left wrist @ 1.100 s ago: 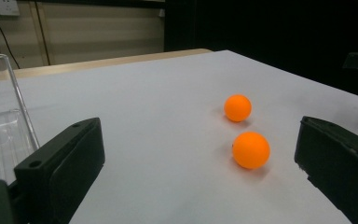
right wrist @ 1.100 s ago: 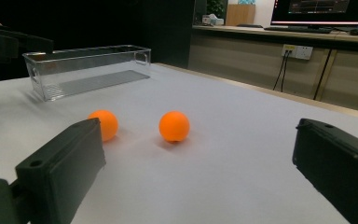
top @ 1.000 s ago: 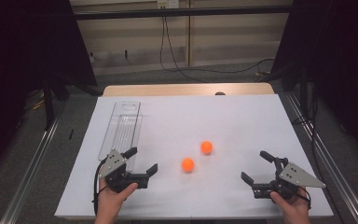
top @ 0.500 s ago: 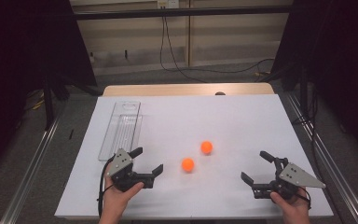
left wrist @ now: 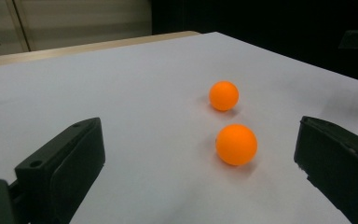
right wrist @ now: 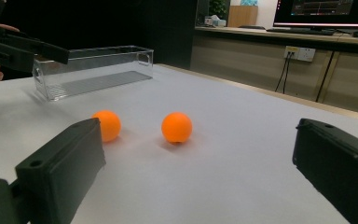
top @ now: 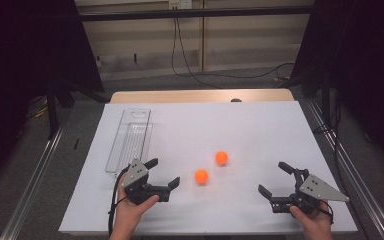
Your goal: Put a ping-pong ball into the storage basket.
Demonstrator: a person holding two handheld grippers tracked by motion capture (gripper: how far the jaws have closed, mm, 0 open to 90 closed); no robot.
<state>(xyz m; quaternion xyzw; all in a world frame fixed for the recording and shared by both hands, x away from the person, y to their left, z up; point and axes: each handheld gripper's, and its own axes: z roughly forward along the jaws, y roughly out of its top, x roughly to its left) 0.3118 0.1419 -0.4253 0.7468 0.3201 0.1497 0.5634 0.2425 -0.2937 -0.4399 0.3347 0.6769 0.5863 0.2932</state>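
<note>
Two orange balls lie on the white table top, one nearer the front (top: 201,176) and one a little farther back and right (top: 221,158). My left gripper (top: 164,172) is open, just left of the nearer ball, jaws pointing toward it. In the left gripper view the nearer ball (left wrist: 236,144) sits between the wide-apart jaws, a bit ahead of them, with the other ball (left wrist: 223,95) behind it. My right gripper (top: 272,178) is open at the front right, well clear of both balls. It looks at them from the side: one ball (right wrist: 176,127) at centre, the other (right wrist: 107,125) to the left.
An empty clear plastic tray (top: 130,137) lies lengthwise at the table's left side, just behind the left gripper; the right gripper view shows the tray (right wrist: 93,70) beyond the balls. The white sheet (top: 260,125) covers the table, with a wooden edge (top: 200,96) at the back.
My left gripper has moved slightly right, closer to the nearer ball. The balls and the right gripper have stayed put.
</note>
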